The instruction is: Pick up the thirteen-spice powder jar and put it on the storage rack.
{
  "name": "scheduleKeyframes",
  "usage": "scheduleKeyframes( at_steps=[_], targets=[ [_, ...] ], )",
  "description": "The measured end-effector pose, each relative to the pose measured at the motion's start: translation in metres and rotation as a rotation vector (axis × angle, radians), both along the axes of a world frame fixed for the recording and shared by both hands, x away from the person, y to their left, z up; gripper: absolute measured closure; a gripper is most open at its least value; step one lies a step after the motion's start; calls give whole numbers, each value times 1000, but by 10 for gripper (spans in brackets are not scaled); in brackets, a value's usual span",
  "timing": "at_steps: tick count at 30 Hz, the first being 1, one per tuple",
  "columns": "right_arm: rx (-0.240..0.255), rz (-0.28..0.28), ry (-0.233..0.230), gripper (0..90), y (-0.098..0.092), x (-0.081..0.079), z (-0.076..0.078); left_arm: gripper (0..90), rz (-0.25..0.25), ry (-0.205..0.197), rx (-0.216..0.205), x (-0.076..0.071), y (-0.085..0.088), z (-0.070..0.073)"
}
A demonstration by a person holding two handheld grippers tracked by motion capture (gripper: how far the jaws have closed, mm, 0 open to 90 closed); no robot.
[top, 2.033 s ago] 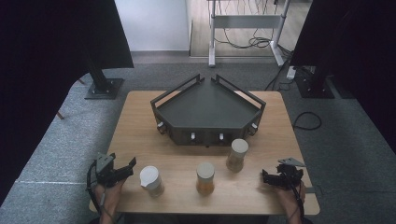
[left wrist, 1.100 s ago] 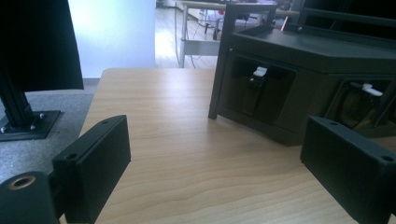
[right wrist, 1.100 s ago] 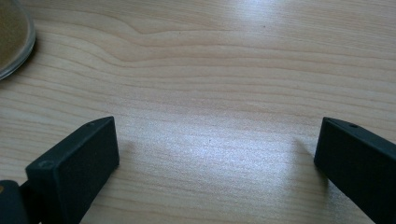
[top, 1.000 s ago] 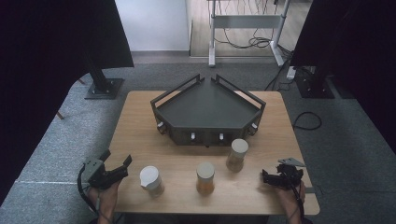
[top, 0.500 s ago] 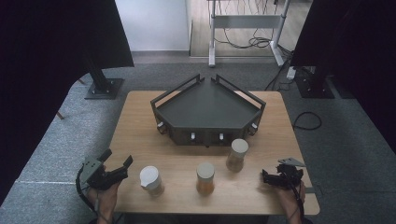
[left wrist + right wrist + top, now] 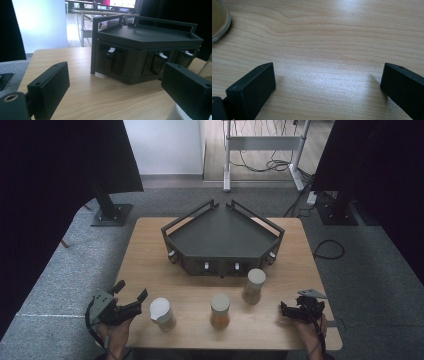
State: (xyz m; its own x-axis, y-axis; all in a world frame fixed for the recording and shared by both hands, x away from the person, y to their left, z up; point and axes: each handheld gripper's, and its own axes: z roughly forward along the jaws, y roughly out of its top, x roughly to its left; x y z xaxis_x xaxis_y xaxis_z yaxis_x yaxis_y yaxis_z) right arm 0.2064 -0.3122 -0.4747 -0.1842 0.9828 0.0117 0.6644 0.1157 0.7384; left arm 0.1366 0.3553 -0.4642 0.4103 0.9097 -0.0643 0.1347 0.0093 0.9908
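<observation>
Now the left gripper [image 6: 131, 300] hovers at the table's [image 6: 150, 255] near left edge with jaws wide apart and nothing between them, just beside the white-lidded jar [image 6: 162, 313]. Likewise, the right gripper [image 6: 287, 310] rests near the right corner, jaws spread over bare wood, well apart from the jars.

Each matte black plastic claw, left [image 6: 131, 299] and right [image 6: 285, 309], has blocky rectangular jaws with small screw holes, a grey triangular top plate and a black cable.

no readable text, no labels
</observation>
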Motion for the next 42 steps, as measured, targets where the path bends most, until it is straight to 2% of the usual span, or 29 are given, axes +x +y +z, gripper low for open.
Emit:
scheduleKeyframes(
  at_steps=[42],
  targets=[
    [0, 4, 0, 0, -1, 0, 0, 79, -125, -44, 19, -10, -32, -3]
  ],
)
